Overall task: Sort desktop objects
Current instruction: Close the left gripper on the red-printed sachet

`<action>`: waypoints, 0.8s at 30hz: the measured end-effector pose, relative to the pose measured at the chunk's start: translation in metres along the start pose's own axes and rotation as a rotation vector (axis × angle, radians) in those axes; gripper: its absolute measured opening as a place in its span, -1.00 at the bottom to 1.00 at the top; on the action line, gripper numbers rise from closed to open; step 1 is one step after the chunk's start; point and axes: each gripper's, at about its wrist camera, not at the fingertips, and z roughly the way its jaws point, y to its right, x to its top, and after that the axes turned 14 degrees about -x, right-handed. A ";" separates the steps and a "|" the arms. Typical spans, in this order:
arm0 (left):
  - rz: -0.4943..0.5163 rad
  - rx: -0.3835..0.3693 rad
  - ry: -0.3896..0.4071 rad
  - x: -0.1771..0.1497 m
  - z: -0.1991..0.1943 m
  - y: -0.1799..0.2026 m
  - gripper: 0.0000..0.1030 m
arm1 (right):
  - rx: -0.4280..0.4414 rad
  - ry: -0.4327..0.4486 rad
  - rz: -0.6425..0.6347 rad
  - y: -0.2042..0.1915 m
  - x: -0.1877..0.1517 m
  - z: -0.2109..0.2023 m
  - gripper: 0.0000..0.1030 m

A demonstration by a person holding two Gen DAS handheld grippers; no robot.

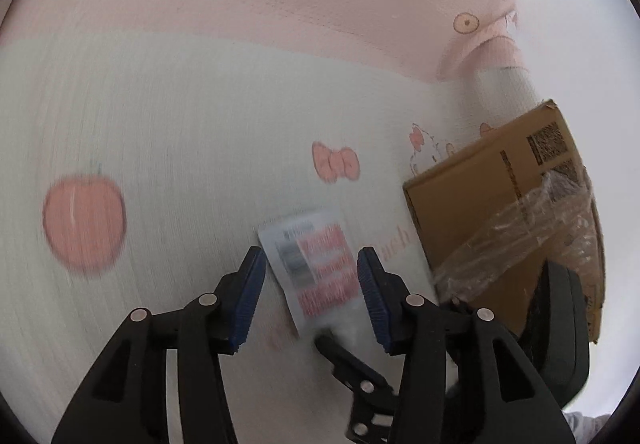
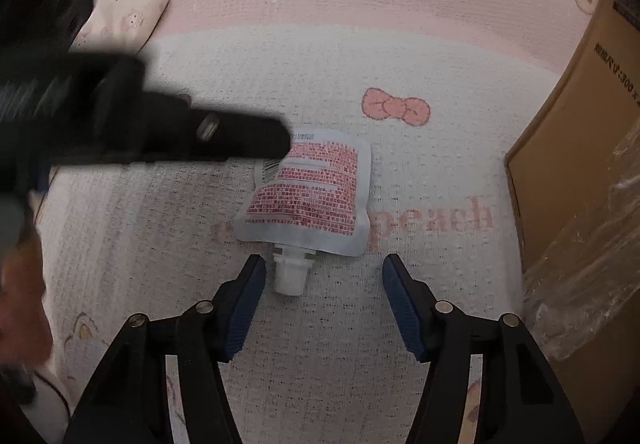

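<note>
So the spout pouch (image 2: 308,192) is lying flat on the peach-print mat (image 2: 320,324) near the cardboard box (image 2: 568,164), nozzle toward the right claw (image 2: 324,276), whose jaws are open, nothing gripped, probably lining up for the cap, while the left claw (image 1: 311,268) hovers open over it too.

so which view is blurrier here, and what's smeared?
Left wrist: motion blur throughout, pouch print and peach motif smeared. Right wrist: pouch fairly sharp, only the left gripper crossing is smeared. Both have fisheye bending at the edges.
</note>
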 end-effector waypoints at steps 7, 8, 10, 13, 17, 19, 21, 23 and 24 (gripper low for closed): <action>0.119 -0.064 -0.089 0.023 0.024 -0.004 -0.03 | -0.007 0.008 0.018 0.001 0.007 0.004 -0.17; 0.120 -0.054 -0.115 0.025 0.029 -0.006 -0.08 | -0.004 0.008 0.017 0.001 0.007 0.005 -0.18; 0.121 -0.045 -0.117 0.025 0.032 -0.009 -0.14 | 0.005 0.011 0.011 0.003 0.006 0.006 -0.21; 0.056 -0.079 -0.124 0.023 0.028 -0.018 -0.17 | 0.001 0.006 0.000 0.007 0.007 0.007 -0.48; -0.020 -0.165 -0.160 0.006 0.019 -0.027 -0.43 | 0.019 -0.011 0.027 0.017 0.007 0.010 -0.63; -0.019 -0.176 -0.204 -0.008 0.022 -0.024 -0.43 | 0.041 -0.007 0.040 0.021 0.006 0.011 -0.63; 0.052 -0.132 -0.221 -0.020 0.025 -0.013 -0.44 | 0.063 0.000 0.036 0.023 0.006 0.011 -0.67; 0.104 -0.078 -0.212 -0.023 0.022 -0.002 -0.44 | 0.053 0.008 0.007 0.021 0.006 0.011 -0.67; 0.123 -0.057 -0.199 -0.021 0.020 0.003 -0.44 | 0.039 0.011 -0.017 0.019 0.005 0.012 -0.67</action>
